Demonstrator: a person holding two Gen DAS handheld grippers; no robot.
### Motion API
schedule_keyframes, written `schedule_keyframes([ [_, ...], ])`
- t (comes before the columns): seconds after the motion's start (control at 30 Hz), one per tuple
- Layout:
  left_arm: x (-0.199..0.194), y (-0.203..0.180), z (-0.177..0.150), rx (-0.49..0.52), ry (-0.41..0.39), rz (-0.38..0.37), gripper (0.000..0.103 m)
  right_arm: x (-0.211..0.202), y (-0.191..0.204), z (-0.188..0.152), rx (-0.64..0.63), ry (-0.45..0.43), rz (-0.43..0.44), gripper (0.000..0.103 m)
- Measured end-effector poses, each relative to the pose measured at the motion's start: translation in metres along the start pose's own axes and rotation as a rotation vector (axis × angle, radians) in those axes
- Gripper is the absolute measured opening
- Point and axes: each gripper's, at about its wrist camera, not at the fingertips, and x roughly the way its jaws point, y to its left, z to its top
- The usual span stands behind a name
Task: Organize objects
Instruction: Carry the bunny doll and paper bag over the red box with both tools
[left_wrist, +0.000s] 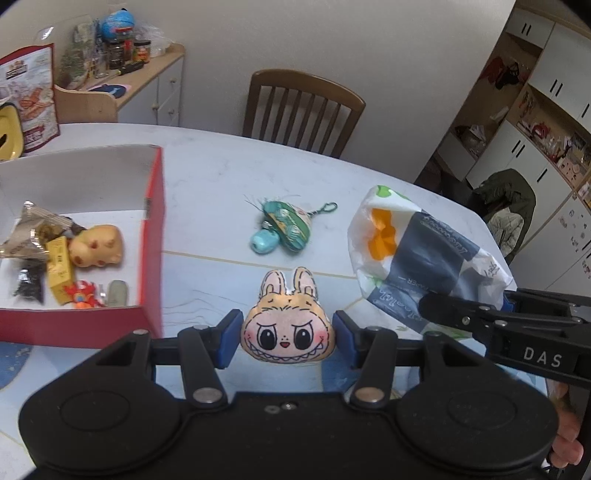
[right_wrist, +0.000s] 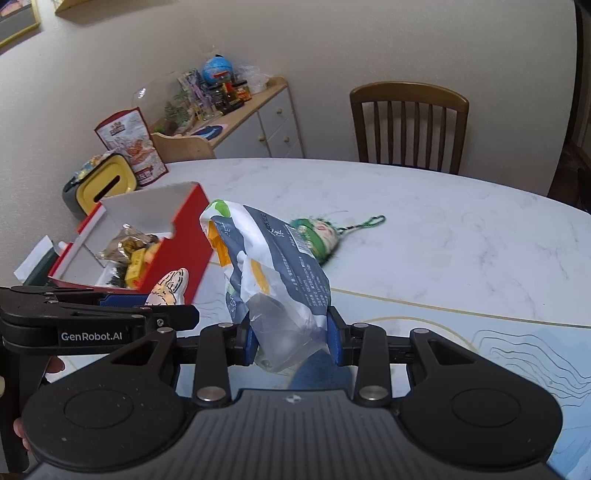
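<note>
My left gripper (left_wrist: 288, 334) is shut on a bunny-face plush (left_wrist: 288, 332), held just above the table, right of the red box (left_wrist: 151, 236). My right gripper (right_wrist: 291, 338) is shut on a white, grey and orange tissue pack (right_wrist: 273, 273) that stands up between its fingers. The pack also shows in the left wrist view (left_wrist: 417, 254), with the right gripper (left_wrist: 495, 321) below it. The plush shows side-on in the right wrist view (right_wrist: 168, 288), inside the left gripper (right_wrist: 144, 306). A green plush keychain (left_wrist: 284, 225) lies on the table beyond both grippers.
The red box holds several small items: a tan toy (left_wrist: 96, 245), a yellow carton (left_wrist: 61, 269), snack wrappers (left_wrist: 33, 232). A yellow container (right_wrist: 99, 184) and a snack bag (right_wrist: 129, 144) stand behind it. A wooden chair (right_wrist: 408, 125) is at the far table edge.
</note>
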Motion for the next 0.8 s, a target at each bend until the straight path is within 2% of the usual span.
schedule_keyframes([
  [0.37,-0.036,0.047,0.004,0.01,-0.053,0.013,0.052,-0.003,0.06,0.007,-0.019,-0.016,0.012,0.035],
  [0.8,-0.059,0.114,0.012,-0.016,-0.079,0.048,0.052,0.016,0.124,0.017,-0.054,-0.008,0.025,0.035],
])
